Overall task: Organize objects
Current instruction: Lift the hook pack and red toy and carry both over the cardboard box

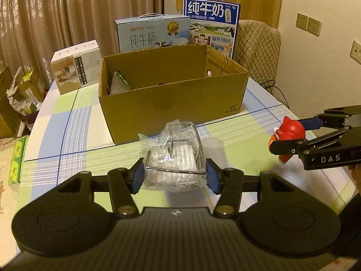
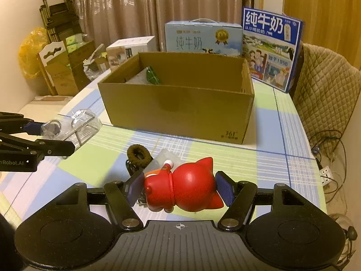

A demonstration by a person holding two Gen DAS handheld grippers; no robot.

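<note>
My left gripper [image 1: 174,177] is shut on a clear plastic-wrapped box [image 1: 174,155] and holds it above the table in front of the open cardboard box [image 1: 173,110]. It also shows in the right wrist view [image 2: 72,127]. My right gripper [image 2: 180,188] is shut on a red toy figure [image 2: 185,190] lying sideways between the blue pads; in the left wrist view the toy [image 1: 290,133] is at the right. The cardboard box [image 2: 180,110] holds a green-edged packet [image 2: 153,75].
A dark hair tie [image 2: 138,152] and a translucent cup [image 2: 165,158] lie on the checked tablecloth [image 2: 225,158] below my right gripper. Milk cartons [image 2: 270,47] and a white box [image 1: 75,66] stand behind. A padded chair [image 2: 325,94] is at the right.
</note>
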